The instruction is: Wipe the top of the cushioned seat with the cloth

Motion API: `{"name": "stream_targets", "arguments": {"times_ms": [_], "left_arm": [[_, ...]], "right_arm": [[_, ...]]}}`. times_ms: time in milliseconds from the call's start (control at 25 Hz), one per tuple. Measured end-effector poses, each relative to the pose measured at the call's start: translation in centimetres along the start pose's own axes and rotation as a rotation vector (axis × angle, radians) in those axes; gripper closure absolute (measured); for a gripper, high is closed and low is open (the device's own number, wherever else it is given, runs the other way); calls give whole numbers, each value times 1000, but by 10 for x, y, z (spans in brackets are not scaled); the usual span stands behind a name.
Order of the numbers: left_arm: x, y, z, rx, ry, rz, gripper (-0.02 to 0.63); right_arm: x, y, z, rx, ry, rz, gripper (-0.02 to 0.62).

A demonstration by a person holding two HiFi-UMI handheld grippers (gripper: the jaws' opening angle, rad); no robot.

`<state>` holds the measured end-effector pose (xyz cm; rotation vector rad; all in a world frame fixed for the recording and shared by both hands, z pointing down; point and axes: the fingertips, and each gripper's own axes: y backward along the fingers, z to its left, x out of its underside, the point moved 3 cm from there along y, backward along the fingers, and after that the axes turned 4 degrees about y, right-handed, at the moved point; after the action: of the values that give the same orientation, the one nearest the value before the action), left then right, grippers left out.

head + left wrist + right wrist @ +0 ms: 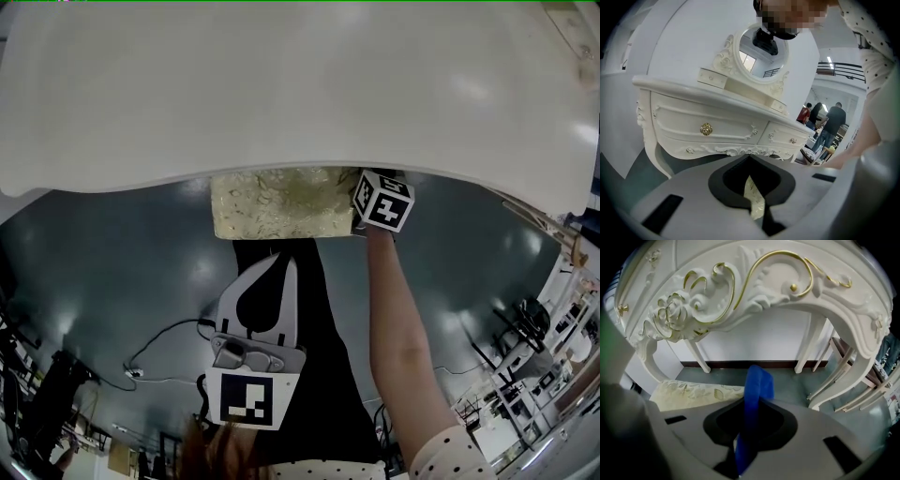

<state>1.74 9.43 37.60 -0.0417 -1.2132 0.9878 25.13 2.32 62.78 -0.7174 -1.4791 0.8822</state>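
The cushioned seat (272,202) is cream with a leaf pattern and sits half under the white dressing table (281,84). My right gripper (375,202) hangs at the seat's right edge, its tips hidden by the tabletop. In the right gripper view it (750,404) is shut on a blue cloth (757,380), which sticks up between the jaws, with the seat (693,392) just to the left. My left gripper (286,267) is nearer me, pointing at the seat's front edge, jaws together and holding nothing. A sliver of seat fabric (754,199) shows through its slit.
The dressing table's carved apron and legs (806,348) arch over the seat. Its drawers (717,126) and round mirror (761,54) face the left gripper. Grey-green floor (122,272) lies around, with a cable (159,342) on the left. People (829,124) stand far off.
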Motion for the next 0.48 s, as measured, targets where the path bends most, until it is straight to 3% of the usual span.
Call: {"name": "stream_targets", "arguments": {"times_ms": [160,280,480], "left_arm": [[-3,-13,7,-33,65,77,607],[1,-8,16,-63,103,73,607],[0,-6,20,-70,84,56,607]], "right_arm": [[0,2,0,4,-13,11,538],[-2,0,0,0,-26,20,538],[-3,1,2,7,-14,21,538]]}}
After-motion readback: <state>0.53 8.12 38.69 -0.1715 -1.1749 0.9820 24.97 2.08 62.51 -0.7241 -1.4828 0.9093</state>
